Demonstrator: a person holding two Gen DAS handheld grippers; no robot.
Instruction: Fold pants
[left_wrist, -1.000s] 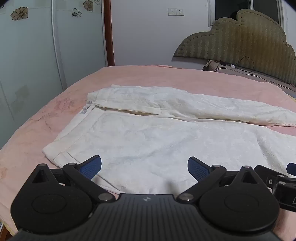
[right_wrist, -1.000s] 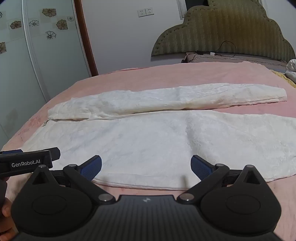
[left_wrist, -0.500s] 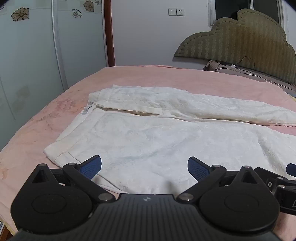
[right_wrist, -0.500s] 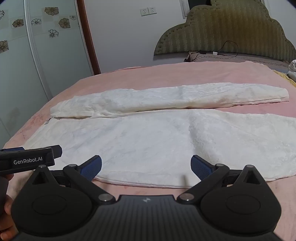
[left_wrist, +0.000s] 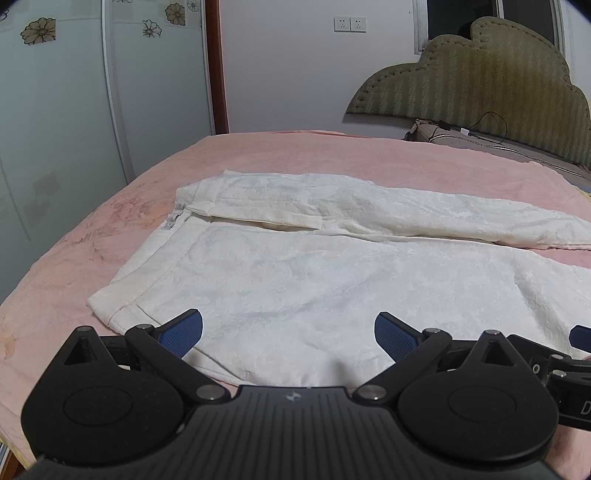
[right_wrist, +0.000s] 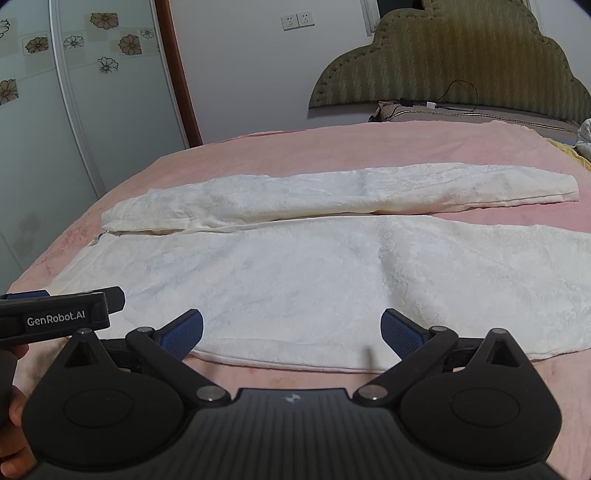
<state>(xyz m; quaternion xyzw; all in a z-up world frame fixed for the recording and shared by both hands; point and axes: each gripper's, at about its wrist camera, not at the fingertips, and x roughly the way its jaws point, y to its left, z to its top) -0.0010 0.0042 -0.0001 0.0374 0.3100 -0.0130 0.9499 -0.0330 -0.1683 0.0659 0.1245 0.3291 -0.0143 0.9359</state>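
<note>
White pants (left_wrist: 314, 273) lie flat on a pink bed, waistband to the left, legs running right. The far leg (right_wrist: 332, 195) is folded into a narrow strip; the near leg (right_wrist: 332, 280) lies wide. My left gripper (left_wrist: 288, 332) is open and empty over the near edge of the pants by the waistband. My right gripper (right_wrist: 291, 330) is open and empty over the near edge of the near leg. The left gripper's body (right_wrist: 55, 317) shows at the left of the right wrist view.
The pink bedspread (left_wrist: 332, 155) surrounds the pants. A padded headboard (right_wrist: 443, 62) with a cable and a pillow stands at the back right. Wardrobe doors with flower prints (left_wrist: 92, 92) line the left side.
Both grippers have drifted slightly, staying open above the near edge. The pants have not moved.
</note>
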